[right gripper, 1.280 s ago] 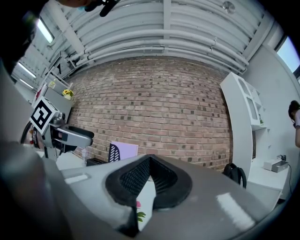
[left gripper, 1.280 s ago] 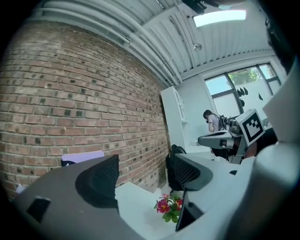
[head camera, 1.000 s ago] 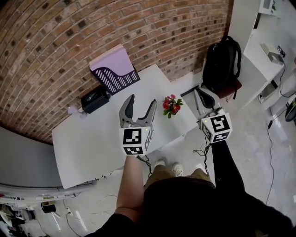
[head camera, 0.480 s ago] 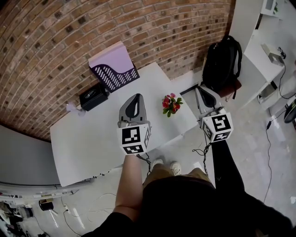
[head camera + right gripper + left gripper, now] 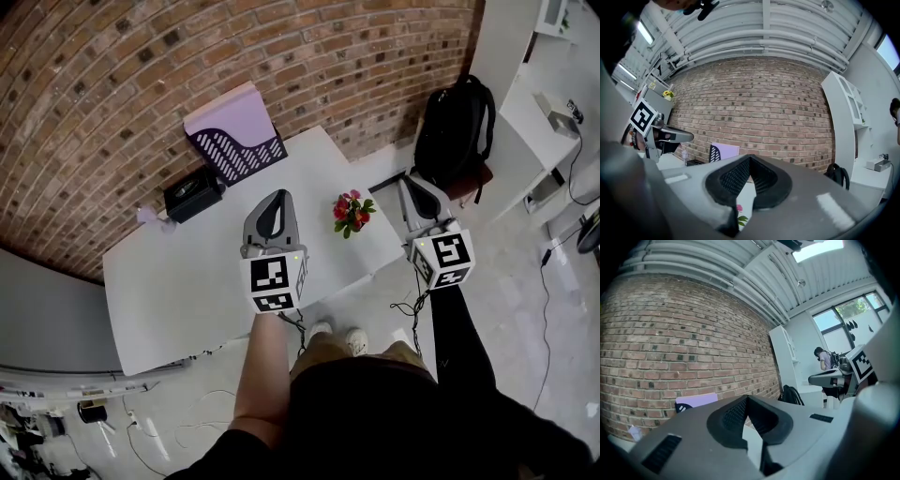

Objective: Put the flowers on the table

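Observation:
A small bunch of pink and red flowers [image 5: 351, 212] with green leaves stands on the white table [image 5: 178, 281] near its right end. My left gripper [image 5: 278, 196] hovers over the middle of the table, left of the flowers, its jaws shut with nothing between them. My right gripper [image 5: 413, 181] is held off the table's right edge, to the right of the flowers, jaws shut and empty. In the right gripper view a bit of the flowers [image 5: 739, 214] shows below the closed jaws [image 5: 749, 159]. The left gripper view shows its closed jaws [image 5: 747, 398] before the brick wall.
A purple-and-black file holder [image 5: 234, 141] and a black box [image 5: 193, 194] sit at the table's far side against the brick wall [image 5: 141, 66]. A black backpack [image 5: 454, 131] rests on a chair to the right. White shelving [image 5: 544, 103] stands farther right. A person's feet [image 5: 339, 337] are below.
My left gripper's jaws went from wide open to shut. Both grippers stayed almost where they were.

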The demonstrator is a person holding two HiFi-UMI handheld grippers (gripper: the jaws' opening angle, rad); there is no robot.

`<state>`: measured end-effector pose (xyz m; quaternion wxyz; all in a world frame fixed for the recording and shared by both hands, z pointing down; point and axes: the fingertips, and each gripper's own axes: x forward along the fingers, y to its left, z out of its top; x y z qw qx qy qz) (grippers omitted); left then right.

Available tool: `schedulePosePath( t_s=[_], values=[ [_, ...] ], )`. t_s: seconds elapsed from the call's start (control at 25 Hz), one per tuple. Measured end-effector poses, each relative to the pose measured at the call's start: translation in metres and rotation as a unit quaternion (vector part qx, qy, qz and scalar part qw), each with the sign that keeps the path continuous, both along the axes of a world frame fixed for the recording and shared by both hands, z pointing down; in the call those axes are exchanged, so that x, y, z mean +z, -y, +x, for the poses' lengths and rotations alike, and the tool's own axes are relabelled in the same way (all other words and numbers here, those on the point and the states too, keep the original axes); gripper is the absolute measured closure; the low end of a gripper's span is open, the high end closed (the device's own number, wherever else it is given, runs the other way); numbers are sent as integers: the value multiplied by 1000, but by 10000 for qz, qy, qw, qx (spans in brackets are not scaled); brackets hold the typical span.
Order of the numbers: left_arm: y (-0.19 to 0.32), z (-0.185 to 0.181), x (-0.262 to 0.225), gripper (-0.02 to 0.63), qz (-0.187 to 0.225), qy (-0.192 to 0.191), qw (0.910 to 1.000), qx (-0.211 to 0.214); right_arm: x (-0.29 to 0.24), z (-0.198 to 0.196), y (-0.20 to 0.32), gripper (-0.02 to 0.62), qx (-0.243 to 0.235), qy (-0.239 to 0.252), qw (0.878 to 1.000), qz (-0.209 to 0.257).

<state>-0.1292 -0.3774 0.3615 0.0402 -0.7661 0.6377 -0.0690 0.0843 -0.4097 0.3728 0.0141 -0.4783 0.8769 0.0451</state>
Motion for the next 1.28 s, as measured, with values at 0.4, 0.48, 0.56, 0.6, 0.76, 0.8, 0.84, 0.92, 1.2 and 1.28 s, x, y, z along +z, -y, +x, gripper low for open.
schedulePosePath(
  t_s=[0.4,0.48,0.56,0.6,0.76,0.8,0.84,0.92,1.2,1.28],
  values=[
    [3,-14,5,598,-52,-79,9999,-114,1,-10,1,595,60,-247,9997,55],
    [3,-16,7,598,-61,-56,9999,-130,2,-12,1,597,20,-242,9997,48],
    [4,-16,9,598,-80,-22,9999,-143,2,-14,1,595,-4,-250,9997,60],
    [5,-16,10,598,-91,-27,9999,-142,2,-14,1,595,-5,-253,9997,63],
    [6,-12,11,598,-110,-68,9999,-93,3,-11,2,595,43,-252,9997,38],
    [6,-12,12,598,-111,-66,9999,-78,3,-11,2,595,55,-252,9997,36],
    [7,-11,12,597,-110,-77,9999,-60,4,-10,2,595,64,-252,9997,37],
    [7,-9,12,598,-87,-149,9998,16,3,-10,2,595,74,-249,9997,42],
    [3,-5,14,598,-126,-168,9997,151,2,-6,-2,595,131,-250,9996,25],
    [2,-7,17,598,-162,-147,9997,141,4,-6,-2,595,146,-254,9996,4]
  ],
)
